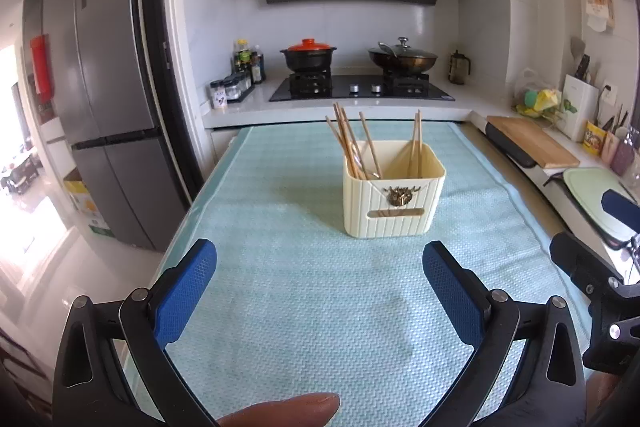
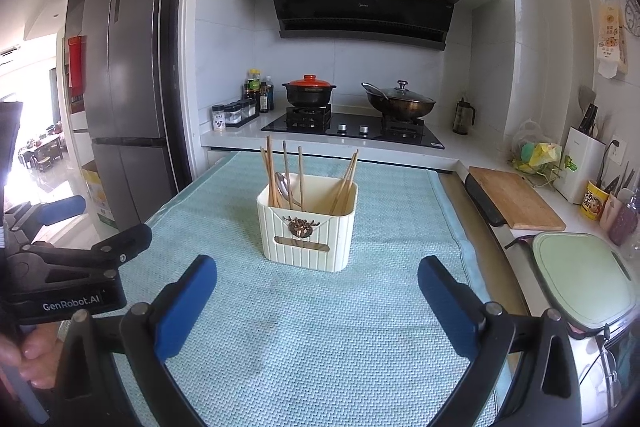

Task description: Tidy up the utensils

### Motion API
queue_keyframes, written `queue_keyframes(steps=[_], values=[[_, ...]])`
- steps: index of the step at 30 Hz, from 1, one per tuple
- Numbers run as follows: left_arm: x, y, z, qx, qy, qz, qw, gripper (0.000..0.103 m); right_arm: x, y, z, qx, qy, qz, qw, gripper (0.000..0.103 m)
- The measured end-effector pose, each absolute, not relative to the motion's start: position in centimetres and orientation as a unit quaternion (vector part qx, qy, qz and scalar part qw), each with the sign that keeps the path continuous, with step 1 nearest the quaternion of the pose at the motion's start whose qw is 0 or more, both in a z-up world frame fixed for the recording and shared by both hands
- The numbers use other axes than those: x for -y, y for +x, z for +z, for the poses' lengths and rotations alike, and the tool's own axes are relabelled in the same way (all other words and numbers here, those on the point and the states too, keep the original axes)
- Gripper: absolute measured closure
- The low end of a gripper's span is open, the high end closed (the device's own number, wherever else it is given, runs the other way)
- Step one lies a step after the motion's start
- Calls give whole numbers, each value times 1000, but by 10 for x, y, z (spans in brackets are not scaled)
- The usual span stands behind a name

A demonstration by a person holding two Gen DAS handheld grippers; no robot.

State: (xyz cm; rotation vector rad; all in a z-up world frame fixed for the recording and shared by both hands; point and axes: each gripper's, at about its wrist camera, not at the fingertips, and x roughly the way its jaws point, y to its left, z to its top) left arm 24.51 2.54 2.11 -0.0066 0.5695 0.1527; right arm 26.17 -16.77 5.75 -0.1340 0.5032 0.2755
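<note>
Your fingertip (image 1: 296,407) is showing at the bottom edge of the left wrist view, just below your left gripper (image 1: 320,263), whose blue pads (image 1: 186,293) are standing wide apart with nothing between them, hovering over the pale green towel (image 1: 288,307). You are holding your right gripper (image 2: 318,277) the same way: jaws spread wide, empty, above the same towel, and its black frame is also showing at the right edge of the left view. Ahead of both grippers, near the middle of the towel and well apart from the pads, the cream holder (image 1: 394,201) is standing upright, a small metal ornament (image 1: 398,195) on its front face. Wooden chopsticks (image 1: 350,143) are leaning in it in two groups, more on the left side and a few on the right, and from the right wrist view a metal spoon (image 2: 285,189) is resting among the left group. Behind the towel, you are facing a stove (image 1: 360,87) carrying a black pot with an orange lid (image 1: 308,53) and a lidded wok (image 1: 402,57). A wooden board (image 2: 516,201) is lying on the counter to the right.
</note>
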Motion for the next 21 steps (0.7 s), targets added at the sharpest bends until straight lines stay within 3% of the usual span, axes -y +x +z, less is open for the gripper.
queue_keyframes(steps=[21], values=[[-21, 243, 18, -288, 0, 61, 956, 0, 170, 256, 53, -254, -66, 138, 955, 1]])
